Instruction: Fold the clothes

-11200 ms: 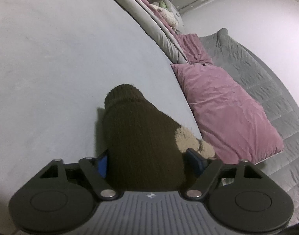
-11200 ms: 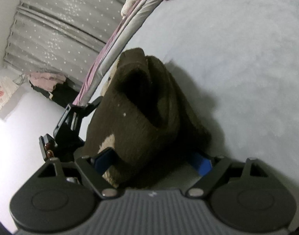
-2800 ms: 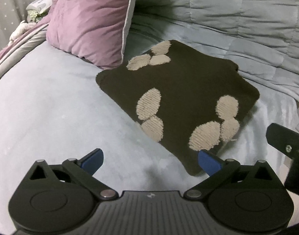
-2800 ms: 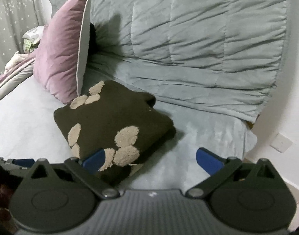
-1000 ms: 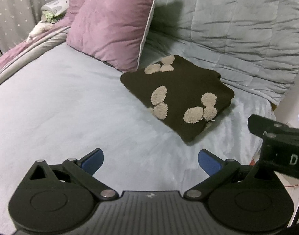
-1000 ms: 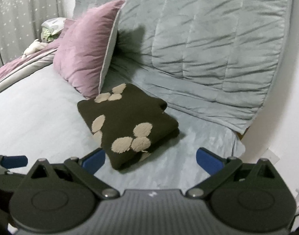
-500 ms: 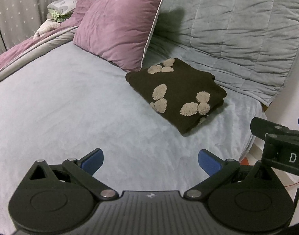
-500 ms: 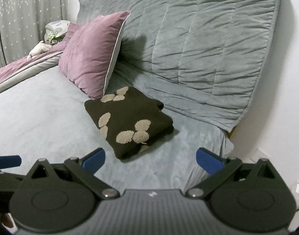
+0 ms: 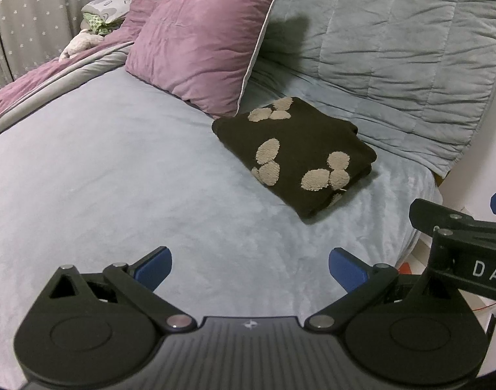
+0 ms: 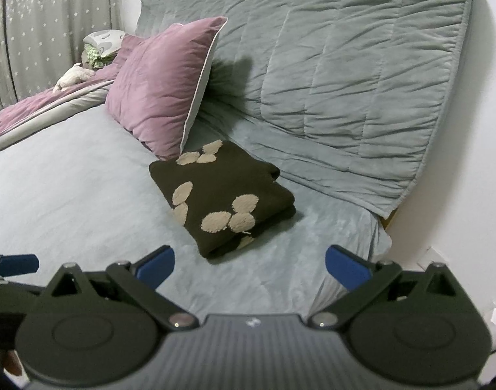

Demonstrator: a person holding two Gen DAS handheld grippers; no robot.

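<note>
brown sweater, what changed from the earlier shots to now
Both grippers, which clamped the bunched brown sweater eleven seconds ago, have let it go; it now lies folded on the bed beside the pink pillow. The left gripper and right gripper are open and have drawn back. Over the last seconds the sweater stayed put.

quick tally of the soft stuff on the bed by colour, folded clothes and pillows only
Dark brown with beige spots: 1, the folded sweater
Mauve: 2, the big pillow and a second pillow partly hidden behind it
Total: 3
</note>
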